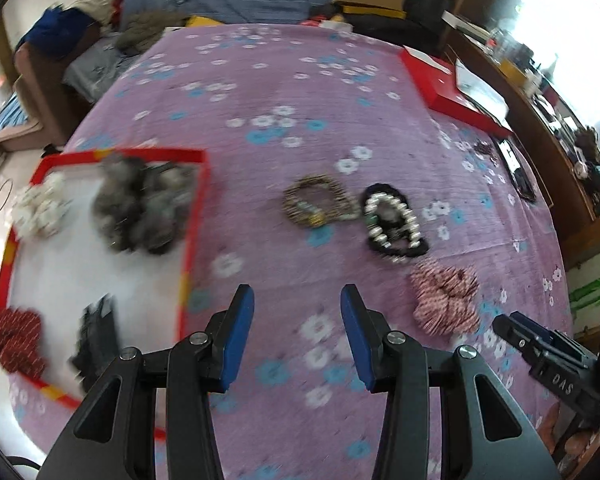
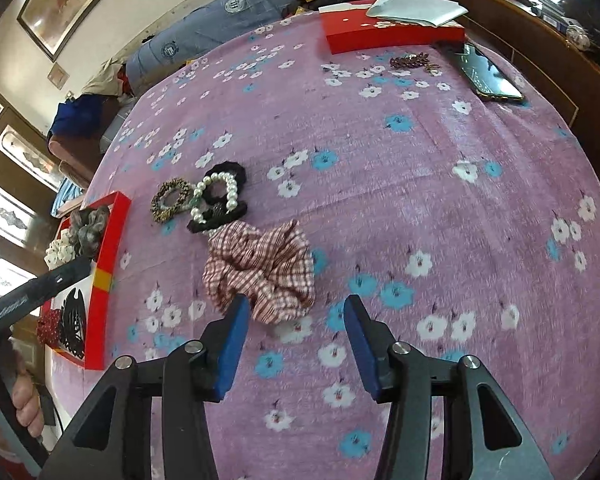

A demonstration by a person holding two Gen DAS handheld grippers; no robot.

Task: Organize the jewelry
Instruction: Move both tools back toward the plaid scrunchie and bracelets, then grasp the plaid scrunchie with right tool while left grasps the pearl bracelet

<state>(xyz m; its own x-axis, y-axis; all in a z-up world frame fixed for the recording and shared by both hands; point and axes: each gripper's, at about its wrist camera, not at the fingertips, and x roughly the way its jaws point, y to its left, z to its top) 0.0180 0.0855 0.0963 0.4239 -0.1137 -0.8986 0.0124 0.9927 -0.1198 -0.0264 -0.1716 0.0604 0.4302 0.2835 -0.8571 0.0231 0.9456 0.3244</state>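
A red-rimmed white tray (image 1: 194, 216) lies at left and holds a grey scrunchie (image 1: 140, 204), a white flower piece (image 1: 40, 208), a red scrunchie (image 1: 18, 340) and a black clip (image 1: 96, 336). On the purple bedspread lie a leopard scrunchie (image 1: 312, 200), a black and pearl band (image 1: 394, 220) and a checked scrunchie (image 1: 446, 300). My left gripper (image 1: 297, 312) is open and empty, right of the tray. My right gripper (image 2: 294, 320) is open and empty, just short of the checked scrunchie (image 2: 260, 270). The tray also shows in the right wrist view (image 2: 108, 256).
A red box (image 2: 388, 32) with white paper on it sits at the far side. A phone (image 2: 488, 74) and a dark brooch (image 2: 414, 62) lie near it. Pillows and clothes pile along the far bed edge. A wooden cabinet (image 2: 548, 52) runs along the right.
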